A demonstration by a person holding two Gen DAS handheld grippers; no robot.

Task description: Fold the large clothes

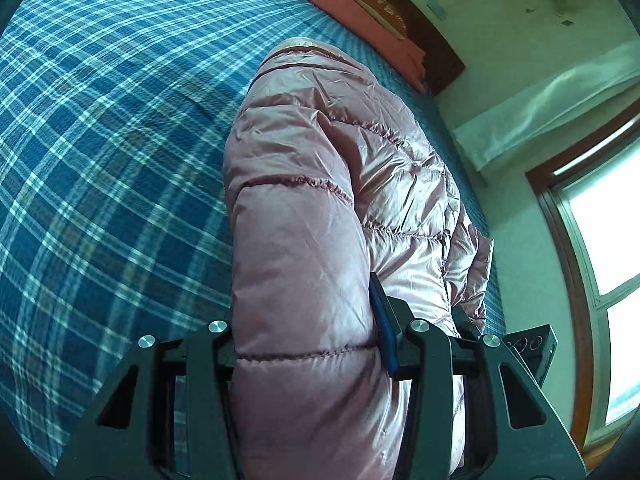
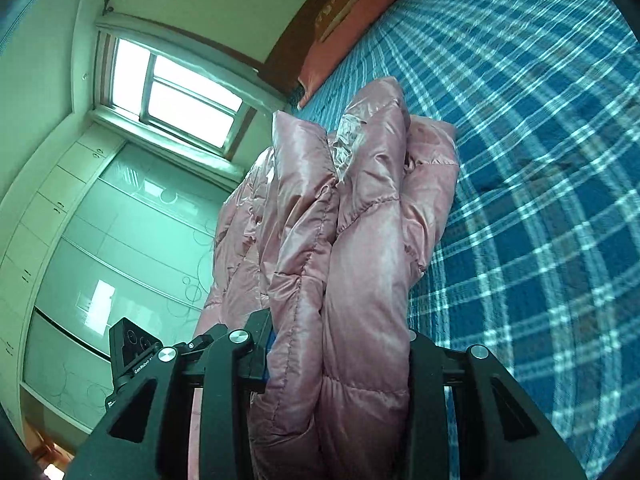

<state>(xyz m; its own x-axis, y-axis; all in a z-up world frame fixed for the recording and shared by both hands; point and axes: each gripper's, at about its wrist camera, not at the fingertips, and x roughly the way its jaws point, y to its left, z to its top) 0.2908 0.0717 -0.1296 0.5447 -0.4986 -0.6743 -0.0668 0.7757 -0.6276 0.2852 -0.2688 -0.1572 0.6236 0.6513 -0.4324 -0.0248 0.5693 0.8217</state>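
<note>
A shiny pink quilted puffer jacket [image 1: 320,184] lies bunched lengthwise on a bed with a blue plaid cover [image 1: 100,140]. My left gripper [image 1: 308,344] is shut on a thick padded fold of the jacket; one blue-padded finger [image 1: 384,328] shows at its right side, the other is hidden behind the fabric. In the right wrist view my right gripper [image 2: 336,352] is shut on several gathered folds of the jacket [image 2: 352,208], which rise ahead of it over the plaid cover [image 2: 540,160]. The other gripper's black body [image 2: 128,348] shows to the left.
A salmon pillow [image 1: 360,12] lies against a dark wooden headboard [image 1: 440,52] at the bed's far end. A window [image 2: 172,96] and pale green wardrobe doors [image 2: 120,240] stand beside the bed. The other gripper's body [image 1: 532,348] shows at the right.
</note>
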